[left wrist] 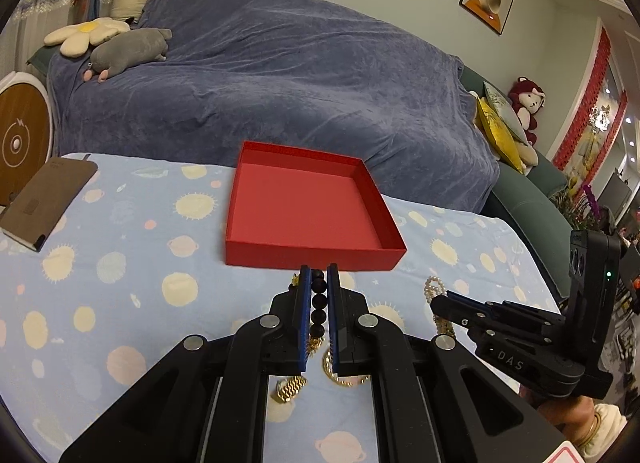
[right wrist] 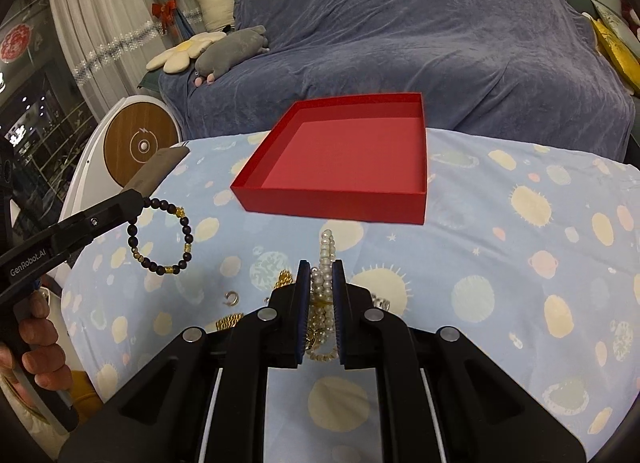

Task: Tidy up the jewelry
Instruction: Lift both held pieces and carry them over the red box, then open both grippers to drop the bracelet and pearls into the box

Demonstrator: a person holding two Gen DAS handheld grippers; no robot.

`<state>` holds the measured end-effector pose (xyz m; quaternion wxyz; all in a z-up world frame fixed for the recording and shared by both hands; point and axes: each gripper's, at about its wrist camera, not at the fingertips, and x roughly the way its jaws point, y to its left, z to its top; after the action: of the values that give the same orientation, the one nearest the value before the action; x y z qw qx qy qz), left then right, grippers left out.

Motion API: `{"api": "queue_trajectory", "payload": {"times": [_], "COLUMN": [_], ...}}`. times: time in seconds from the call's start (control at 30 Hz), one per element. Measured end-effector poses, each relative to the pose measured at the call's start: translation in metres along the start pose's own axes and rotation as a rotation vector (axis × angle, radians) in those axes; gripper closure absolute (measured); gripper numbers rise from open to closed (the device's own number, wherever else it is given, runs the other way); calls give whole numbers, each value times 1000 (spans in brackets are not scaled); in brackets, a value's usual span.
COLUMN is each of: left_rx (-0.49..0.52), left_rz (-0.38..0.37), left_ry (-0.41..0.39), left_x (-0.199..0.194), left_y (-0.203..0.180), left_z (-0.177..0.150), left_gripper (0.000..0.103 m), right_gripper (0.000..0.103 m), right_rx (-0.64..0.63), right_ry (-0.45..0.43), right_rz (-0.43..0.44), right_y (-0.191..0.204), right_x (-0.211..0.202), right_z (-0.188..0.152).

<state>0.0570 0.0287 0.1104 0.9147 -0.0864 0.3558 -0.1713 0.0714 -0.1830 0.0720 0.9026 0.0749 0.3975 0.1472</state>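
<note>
A red open box (left wrist: 304, 207) stands empty on the blue patterned cloth, also in the right wrist view (right wrist: 352, 159). My left gripper (left wrist: 319, 269) is shut on a black bead bracelet (left wrist: 319, 303), which hangs lifted above the cloth in the right wrist view (right wrist: 160, 239). My right gripper (right wrist: 321, 263) is shut on a white pearl bracelet (right wrist: 326, 263), lifted just before the box; it shows in the left wrist view (left wrist: 434, 287). Gold jewelry (left wrist: 290, 387) lies on the cloth under the grippers.
A brown notebook (left wrist: 44, 199) lies at the table's left edge. A small ring (right wrist: 231, 298) and gold pieces (right wrist: 230, 319) lie on the cloth. A sofa under a blue blanket (left wrist: 280, 75) stands behind the table.
</note>
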Motion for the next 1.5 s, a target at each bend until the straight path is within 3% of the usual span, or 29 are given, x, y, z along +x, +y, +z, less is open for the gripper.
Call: {"api": "queue_trajectory", "payload": {"times": [0.2,0.37,0.6,0.83,1.13,1.23,1.3,1.4,1.5], "left_rx": [63,57,53,12,33,11,6,4,-7], "left_rz": [19,39,101,113,137,161,167,174,158], "left_ry": [-37,-45,-23,37,103,111,107,91,61], "left_x": [32,83,162,228,268,271,270,259,237], "left_y": [1,11,31,52,58,63,65,67,67], "left_z": [62,111,149,159,149,145,144,143,143], "left_gripper": [98,98,98,98,98,94,93,86,67], "right_gripper": [93,93,93,93,92,88,66,66,66], "right_rx": [-7,26,12,8,8,29,50,59,60], "right_ry": [-36,-36,-13,54,165,141,94,45,17], "right_rz": [-36,-44,-59,-104,-147,-147,-146,-127,-100], "right_y": [-18,-35,-50,-67,-79,-82,-85,-86,-83], "right_x": [25,68,138,198,239,234,222,200,166], "right_z": [69,122,169,181,176,176,175,171,166]}}
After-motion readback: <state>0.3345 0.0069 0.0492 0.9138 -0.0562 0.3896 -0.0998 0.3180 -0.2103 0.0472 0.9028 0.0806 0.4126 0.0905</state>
